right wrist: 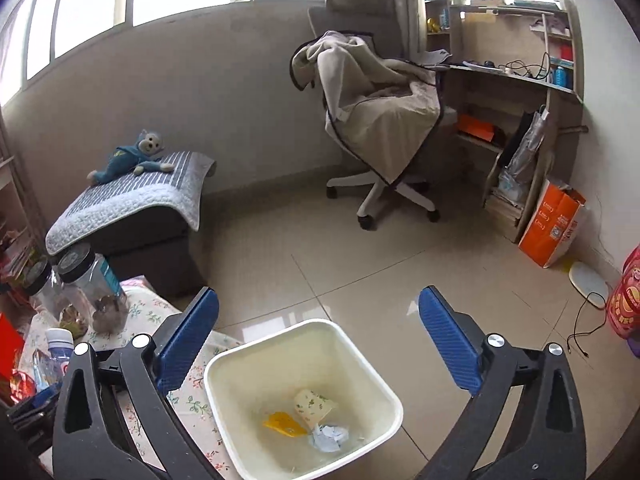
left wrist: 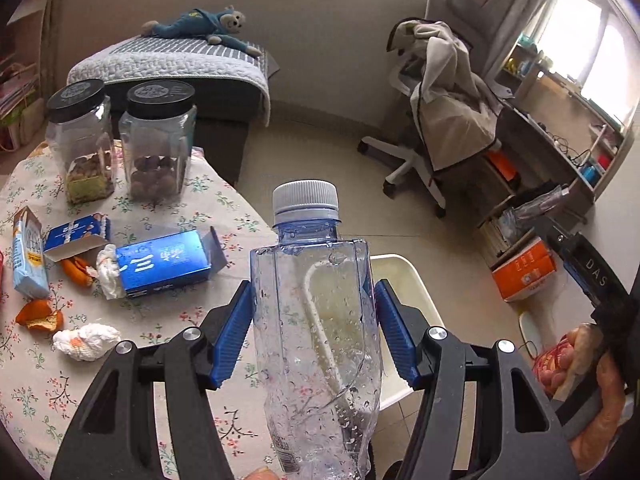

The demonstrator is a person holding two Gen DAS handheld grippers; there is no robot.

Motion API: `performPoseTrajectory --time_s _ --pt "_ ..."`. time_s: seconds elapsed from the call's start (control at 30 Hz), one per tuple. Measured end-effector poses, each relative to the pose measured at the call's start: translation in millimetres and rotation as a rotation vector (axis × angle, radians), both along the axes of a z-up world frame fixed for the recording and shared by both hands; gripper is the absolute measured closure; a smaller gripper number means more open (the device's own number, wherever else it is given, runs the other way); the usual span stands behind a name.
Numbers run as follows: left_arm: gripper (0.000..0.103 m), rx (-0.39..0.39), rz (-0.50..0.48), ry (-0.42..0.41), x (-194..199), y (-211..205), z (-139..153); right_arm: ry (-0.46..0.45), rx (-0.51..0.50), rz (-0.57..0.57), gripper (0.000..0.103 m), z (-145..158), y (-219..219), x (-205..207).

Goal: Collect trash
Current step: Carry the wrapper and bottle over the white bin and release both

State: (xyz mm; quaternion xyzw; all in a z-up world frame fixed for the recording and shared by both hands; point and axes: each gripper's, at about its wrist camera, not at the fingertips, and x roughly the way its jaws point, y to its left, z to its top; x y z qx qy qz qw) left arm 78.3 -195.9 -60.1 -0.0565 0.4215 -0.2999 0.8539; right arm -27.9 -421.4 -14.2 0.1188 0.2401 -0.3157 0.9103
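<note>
My left gripper [left wrist: 314, 312] is shut on a clear plastic bottle [left wrist: 316, 320] with a white cap, held upright above the table edge. The white trash bin [right wrist: 304, 396] stands on the floor beside the table; its rim also shows behind the bottle in the left wrist view [left wrist: 404, 280]. It holds a paper cup, a yellow scrap and a crumpled tissue. My right gripper [right wrist: 318, 332] is open and empty above the bin. On the floral table [left wrist: 160, 208] lie a blue box [left wrist: 168, 262], crumpled tissues [left wrist: 86, 340], orange peel [left wrist: 40, 316] and a small carton [left wrist: 28, 252].
Two black-lidded jars [left wrist: 156, 140] stand at the table's far side. A footstool with a plush toy [left wrist: 200, 24] is behind the table. A draped office chair [right wrist: 380, 120], a desk and an orange bag [right wrist: 552, 224] stand across the tiled floor.
</note>
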Motion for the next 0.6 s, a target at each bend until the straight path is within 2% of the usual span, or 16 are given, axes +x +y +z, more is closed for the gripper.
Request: performPoseTrajectory --time_s 0.17,0.43,0.53,0.6 --pt "0.042 -0.004 -0.047 0.004 -3.7 -44.7 2.0 -0.052 0.014 -0.050 0.007 9.7 -16.5 -17.0" --pt "0.041 -0.030 -0.101 -0.002 -2.9 -109.0 9.8 -0.081 0.026 -0.109 0.007 13.3 -33.2 -26.7" --pt "0.022 -0.026 -0.103 -0.005 -3.7 -113.7 13.0 -0.090 0.033 -0.120 0.007 14.2 -35.2 -27.8" --pt "0.021 -0.008 -0.109 -0.031 -5.4 -106.6 14.7 -0.089 0.031 -0.114 0.007 13.4 -33.4 -27.4"
